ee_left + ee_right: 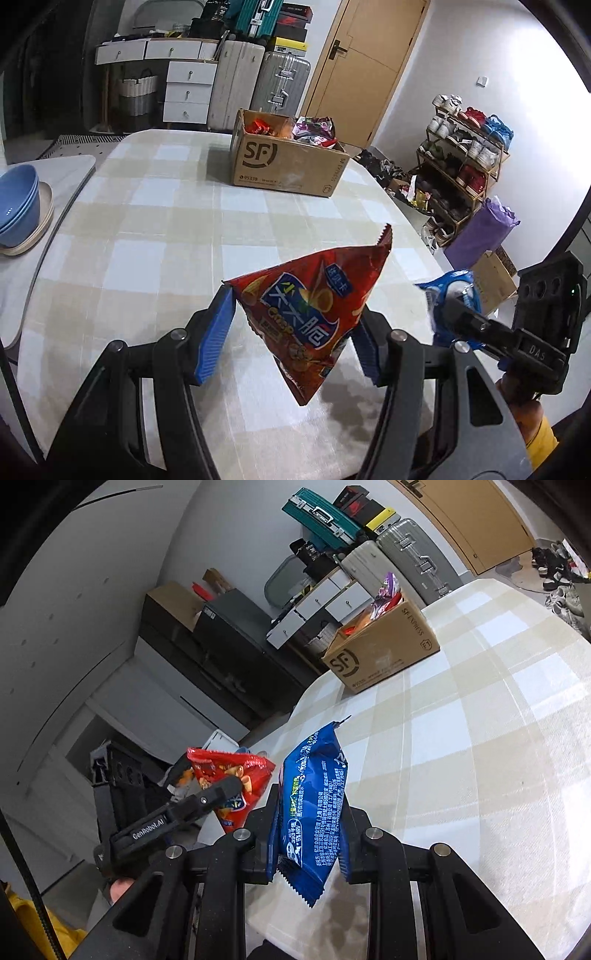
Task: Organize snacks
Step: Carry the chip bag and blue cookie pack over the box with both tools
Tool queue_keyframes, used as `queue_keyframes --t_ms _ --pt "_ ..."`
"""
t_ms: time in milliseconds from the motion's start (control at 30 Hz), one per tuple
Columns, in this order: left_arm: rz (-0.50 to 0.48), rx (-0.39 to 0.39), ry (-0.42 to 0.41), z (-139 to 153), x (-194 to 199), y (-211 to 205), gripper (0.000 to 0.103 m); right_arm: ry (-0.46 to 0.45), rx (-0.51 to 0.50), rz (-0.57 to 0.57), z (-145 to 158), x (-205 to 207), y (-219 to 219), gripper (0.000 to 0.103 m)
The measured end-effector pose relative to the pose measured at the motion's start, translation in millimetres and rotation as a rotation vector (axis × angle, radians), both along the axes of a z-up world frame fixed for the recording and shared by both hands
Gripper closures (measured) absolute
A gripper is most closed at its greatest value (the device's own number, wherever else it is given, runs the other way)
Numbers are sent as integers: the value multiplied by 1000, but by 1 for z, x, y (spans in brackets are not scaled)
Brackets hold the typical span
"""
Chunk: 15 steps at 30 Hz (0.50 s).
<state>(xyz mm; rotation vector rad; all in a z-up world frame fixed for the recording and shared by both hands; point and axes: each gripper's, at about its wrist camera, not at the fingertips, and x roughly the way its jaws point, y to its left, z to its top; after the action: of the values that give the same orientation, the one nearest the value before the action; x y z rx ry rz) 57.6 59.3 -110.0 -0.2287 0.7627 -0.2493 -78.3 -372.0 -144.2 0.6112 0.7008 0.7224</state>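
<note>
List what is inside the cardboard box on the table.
The cardboard box stands open and already holds snack packets: red ones at the left, a purple-patterned one at the right, something orange between. Its walls hide whatever lies deeper, so a count is not possible.

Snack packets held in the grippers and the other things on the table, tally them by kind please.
Red snack packet in left gripper: 1
Blue snack packet in right gripper: 1
Cardboard box of snacks: 1
Total: 3
</note>
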Motion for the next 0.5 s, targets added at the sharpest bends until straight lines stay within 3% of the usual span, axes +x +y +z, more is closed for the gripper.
queue_keyframes --t_ms 233,500 --pt "3 8 -22 13 -6 -4 46 -23 -37 -13 4 2 2 79" --pt "6 16 -78 34 12 0 46 -103 -100 -33 33 25 2 79"
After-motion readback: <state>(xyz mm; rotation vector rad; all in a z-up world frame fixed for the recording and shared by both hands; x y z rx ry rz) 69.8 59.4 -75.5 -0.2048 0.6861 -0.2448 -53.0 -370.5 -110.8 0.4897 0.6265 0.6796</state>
